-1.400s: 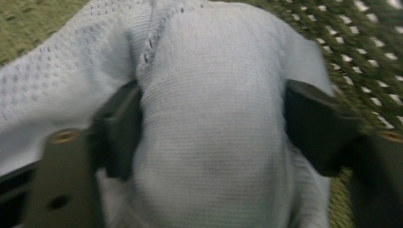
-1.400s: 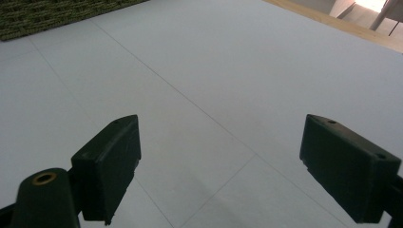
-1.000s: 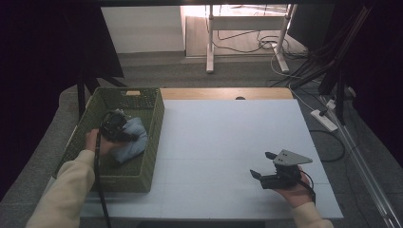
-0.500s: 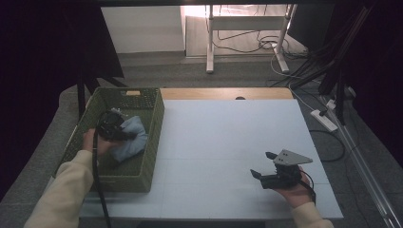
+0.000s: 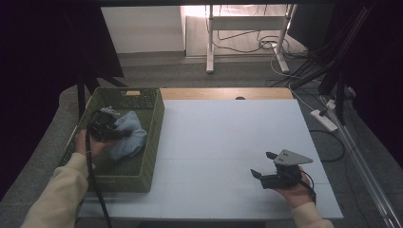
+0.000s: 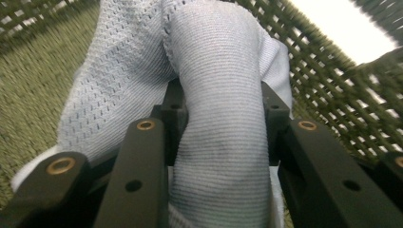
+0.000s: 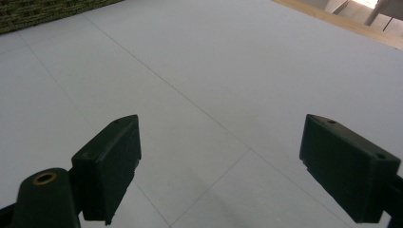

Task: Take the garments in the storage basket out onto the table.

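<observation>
Inside the green basket (image 5: pixel 154 142) at the counter's (image 5: pixel 228 137) left edge, the left gripper (image 5: pixel 111 132), fingers just closing, clamps a fold of pale blue cloth (image 6: pixel 223 109) for lifting; the right gripper (image 5: pixel 266 166) rests wide apart, empty, near the front-right corner.

Cloth (image 5: pixel 129 134) in basket (image 5: pixel 153 142) on the table's (image 5: pixel 228 142) left side
</observation>
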A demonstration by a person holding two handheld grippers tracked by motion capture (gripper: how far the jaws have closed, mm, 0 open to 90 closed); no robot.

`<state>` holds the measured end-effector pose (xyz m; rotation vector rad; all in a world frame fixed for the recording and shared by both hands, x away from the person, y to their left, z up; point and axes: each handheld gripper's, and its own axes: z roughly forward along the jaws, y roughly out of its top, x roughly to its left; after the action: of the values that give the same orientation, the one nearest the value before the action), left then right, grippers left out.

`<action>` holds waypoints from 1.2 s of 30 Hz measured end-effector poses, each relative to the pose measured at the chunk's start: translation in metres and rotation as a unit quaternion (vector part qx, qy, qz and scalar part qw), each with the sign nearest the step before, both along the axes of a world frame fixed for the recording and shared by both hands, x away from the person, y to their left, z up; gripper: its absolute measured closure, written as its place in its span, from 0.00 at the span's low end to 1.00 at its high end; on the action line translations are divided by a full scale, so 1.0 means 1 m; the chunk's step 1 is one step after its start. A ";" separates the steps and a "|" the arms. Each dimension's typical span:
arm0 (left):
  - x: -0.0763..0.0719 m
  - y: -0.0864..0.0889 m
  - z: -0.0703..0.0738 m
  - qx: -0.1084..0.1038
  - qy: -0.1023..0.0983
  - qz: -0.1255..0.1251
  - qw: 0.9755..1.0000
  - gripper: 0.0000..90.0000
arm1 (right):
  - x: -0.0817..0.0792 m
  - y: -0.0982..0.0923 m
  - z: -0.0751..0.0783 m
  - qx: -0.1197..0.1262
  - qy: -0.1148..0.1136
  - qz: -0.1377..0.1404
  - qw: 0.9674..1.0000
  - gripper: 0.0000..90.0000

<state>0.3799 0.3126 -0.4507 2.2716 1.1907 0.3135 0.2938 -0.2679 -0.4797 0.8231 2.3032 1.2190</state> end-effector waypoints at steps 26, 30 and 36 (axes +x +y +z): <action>-0.012 0.008 0.013 -0.038 -0.038 0.012 0.998 0.72 | 0.000 0.000 0.000 0.000 -0.001 0.001 1.000 0.16; -0.013 0.011 0.014 -0.044 -0.044 0.019 0.998 0.72 | 0.000 0.000 0.000 -0.002 -0.001 0.001 1.000 0.16; -0.015 0.014 0.022 -0.054 -0.058 0.027 0.996 0.72 | 0.000 0.001 -0.001 -0.001 -0.001 0.001 1.000 0.16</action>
<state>0.3651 0.3264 -0.4292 2.1018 1.1828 0.3871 0.2938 -0.2674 -0.4806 0.8202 2.3043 1.2161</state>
